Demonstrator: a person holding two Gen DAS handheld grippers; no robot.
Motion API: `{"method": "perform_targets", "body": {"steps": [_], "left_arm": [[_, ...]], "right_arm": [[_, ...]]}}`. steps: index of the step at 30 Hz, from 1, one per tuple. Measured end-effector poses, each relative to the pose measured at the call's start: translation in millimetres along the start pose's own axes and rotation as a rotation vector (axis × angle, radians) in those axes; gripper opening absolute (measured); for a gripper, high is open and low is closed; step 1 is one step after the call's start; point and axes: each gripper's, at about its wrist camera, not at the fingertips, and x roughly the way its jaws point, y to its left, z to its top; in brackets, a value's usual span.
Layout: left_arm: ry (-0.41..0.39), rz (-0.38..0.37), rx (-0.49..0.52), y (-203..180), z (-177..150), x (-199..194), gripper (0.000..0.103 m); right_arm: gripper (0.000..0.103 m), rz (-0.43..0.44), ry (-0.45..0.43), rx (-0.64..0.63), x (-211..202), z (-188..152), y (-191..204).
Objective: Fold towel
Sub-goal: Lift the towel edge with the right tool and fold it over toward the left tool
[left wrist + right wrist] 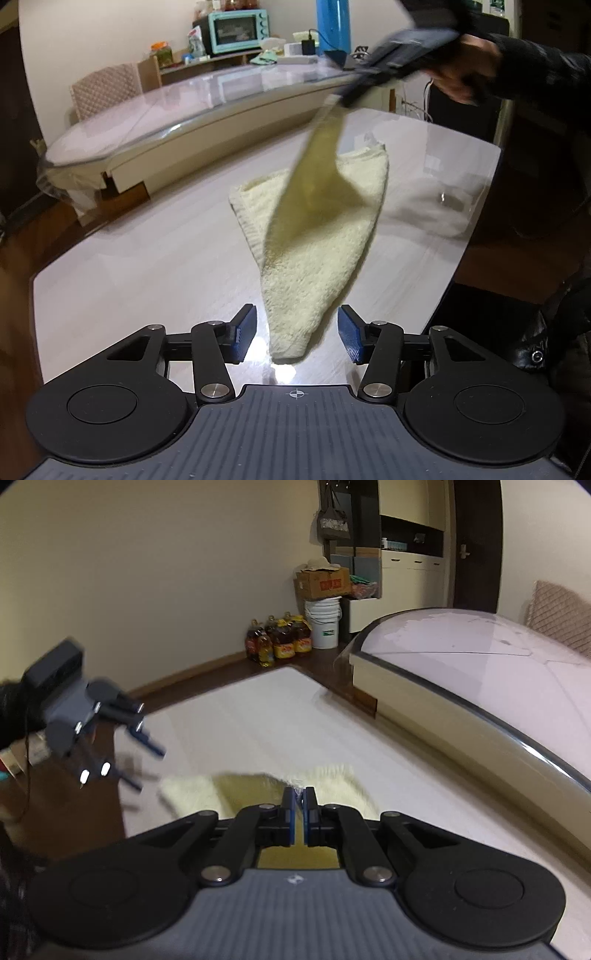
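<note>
Towel (314, 236) on worktop (147, 266), long axis running from our left tool (296, 334) toward right tool (299, 805). R tool clamped on far corner, lifted. L tool wide, near tip lying between its pads, nearer arm for next grab.

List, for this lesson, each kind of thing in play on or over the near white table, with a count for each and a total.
Towel: 1, pale yellow, one corner lifted.
Grippers: 2, the left gripper open, the right gripper shut on the towel.
Table: 1.
Total: 4.
</note>
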Motion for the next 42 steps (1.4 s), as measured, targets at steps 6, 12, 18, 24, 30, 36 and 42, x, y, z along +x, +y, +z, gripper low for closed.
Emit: {"method": "perform_targets", "body": {"steps": [6, 12, 18, 24, 30, 36, 42], "left_arm": [[-0.021, 0.001, 0.029, -8, 3, -6, 0.064], [-0.034, 0.007, 0.084, -20, 2, -8, 0.065], [-0.030, 0.018, 0.172, -37, -3, -4, 0.074], [-0.049, 0.011, 0.258, -51, -9, -2, 0.089], [-0.048, -0.002, 0.333, -58, -10, 4, 0.089], [-0.035, -0.015, 0.366, -61, -10, 12, 0.089], [-0.017, -0.037, 0.374, -60, -12, 22, 0.069]], "right_arm": [[0.004, -0.060, 0.005, 0.052, -28, -46, 37], [0.004, -0.100, 0.014, 0.081, -39, -73, 66], [0.004, -0.125, 0.004, 0.127, -52, -86, 82], [0.004, -0.159, -0.001, 0.182, -60, -94, 85], [0.004, -0.171, -0.010, 0.199, -63, -101, 90], [0.004, -0.178, -0.007, 0.209, -71, -105, 92], [0.004, -0.180, -0.005, 0.229, -72, -110, 93]]}}
